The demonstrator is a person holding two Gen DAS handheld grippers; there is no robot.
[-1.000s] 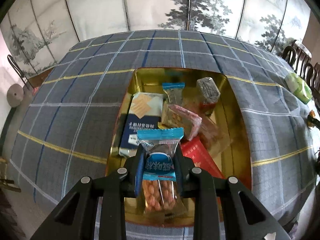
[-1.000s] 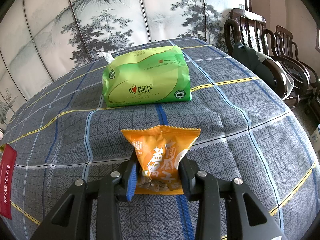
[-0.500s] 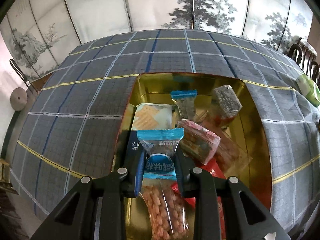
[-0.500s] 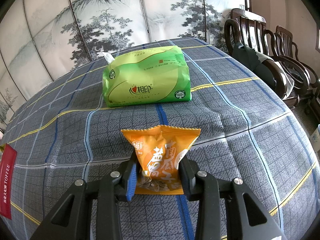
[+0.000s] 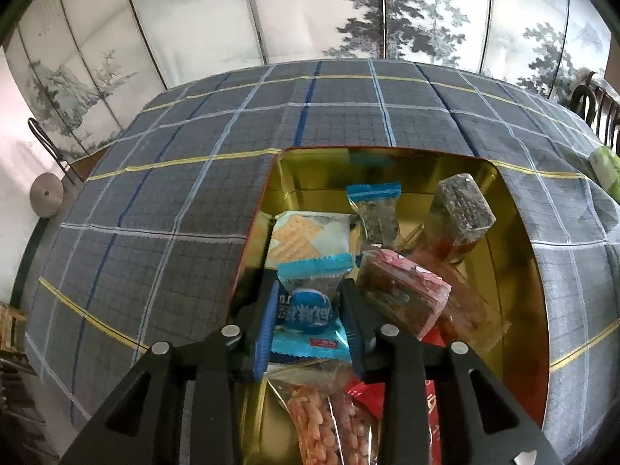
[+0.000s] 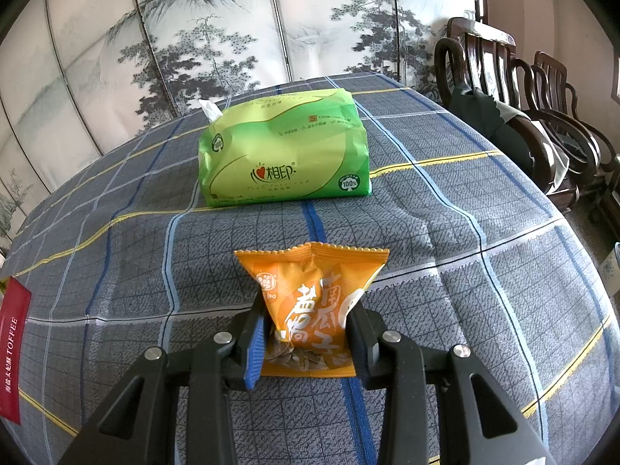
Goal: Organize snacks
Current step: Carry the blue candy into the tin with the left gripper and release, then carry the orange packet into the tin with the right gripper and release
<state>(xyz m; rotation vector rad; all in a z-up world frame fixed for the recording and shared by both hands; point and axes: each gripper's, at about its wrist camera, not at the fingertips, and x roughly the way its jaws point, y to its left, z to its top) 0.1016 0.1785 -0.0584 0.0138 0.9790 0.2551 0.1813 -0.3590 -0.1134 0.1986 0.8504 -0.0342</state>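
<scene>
While the left gripper [image 5: 308,321] hangs over the gold tin [image 5: 515,232], its jaws are opening around the blue peanut pack [image 5: 310,310], and the pads look to be just clear of the wrapper now, so that pack is on its way into the tin. It sits at the tin's six o'clock end, nose up on the pile, with the cracker pack [image 5: 306,232] at its twelve, the pink bar [image 5: 403,294] at two, and a second blue pack [image 5: 374,209] and a dark seed bar [image 5: 461,205] farther back toward one. Over on the right side, the right gripper [image 6: 306,333] is clamped on the orange seed pack [image 6: 310,302], jaws part-way in and pressing its lower half, with the pack's bottom edge down at the plaid cloth [image 6: 445,271]. Green tissue pack [image 6: 283,151] stands well off at twelve, and a red toffee box [image 6: 13,348] peeks in at nine. Now the risks: the peanut pack is perched on a heap, not flat, so it could slide toward the near wall or stay snagged on a pad as the jaws part and get dragged back out when the hand lifts. The tin is crowded, so dropping the orange pack on top may push the pink bar over the rim. And that orange bag is puffy; a squeeze low on the pouch could let it slip out mid-carry.
</scene>
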